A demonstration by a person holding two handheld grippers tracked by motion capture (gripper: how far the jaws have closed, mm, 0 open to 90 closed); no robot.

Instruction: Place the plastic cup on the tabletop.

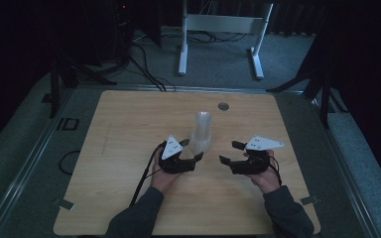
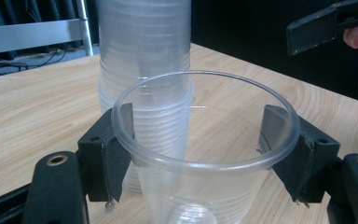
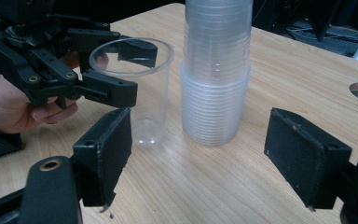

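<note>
One clear cup (image 3: 142, 88) stands separated at centre-left, clamped at its rim by the left gripper (image 2: 205, 154); the stack (image 3: 216, 70) remains beside it; the right gripper (image 3: 205, 158) gapes wide, holding nothing.

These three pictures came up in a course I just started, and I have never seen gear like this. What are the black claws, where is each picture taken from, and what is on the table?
No robot here: a person sits at a wooden table and holds a hand-worked claw tool, a gripper, in each hand. The high view looks down from above the person; the forearms enter from the bottom. The other two pictures come from small cameras riding on the grippers, each looking along its own two black jaws.

On the table stands a stack of clear plastic cups. Beside it is a single clear cup, upright on the table. The left gripper is closed on it, one pad on each side just under the rim. The right gripper is open and holds nothing; its jaws point toward the stack and the single cup.
</note>
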